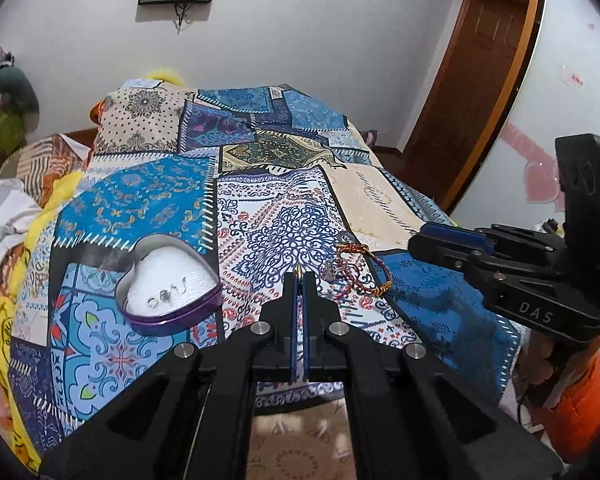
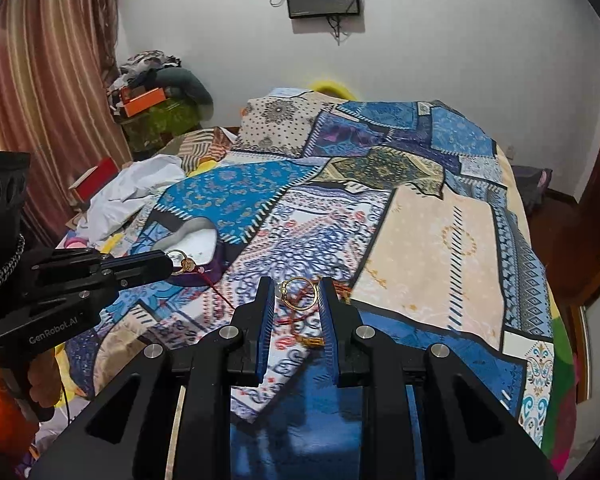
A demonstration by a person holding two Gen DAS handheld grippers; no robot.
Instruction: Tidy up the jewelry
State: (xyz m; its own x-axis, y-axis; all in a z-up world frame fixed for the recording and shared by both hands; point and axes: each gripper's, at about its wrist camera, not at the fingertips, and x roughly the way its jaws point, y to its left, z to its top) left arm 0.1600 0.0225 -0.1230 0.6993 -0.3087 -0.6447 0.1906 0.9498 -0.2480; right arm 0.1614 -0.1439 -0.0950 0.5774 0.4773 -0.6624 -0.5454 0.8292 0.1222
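Right gripper (image 2: 295, 294), marked "DAS", clamped my gold ring (image 2: 296, 293); left gripper (image 1: 300, 277), marked "GenRobot.AI", pinched a pendant (image 2: 187, 264).

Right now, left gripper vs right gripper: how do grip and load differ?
1. The left gripper has its pads shut tight; the right gripper stands a little apart.
2. Left pinches a small gold charm on a red cord at its tips; right clamps a gold ring across its width.
3. Left is nearer the heart-shaped tin; right is over the loose bracelets.
Shared: both black with blue pads, both loaded.
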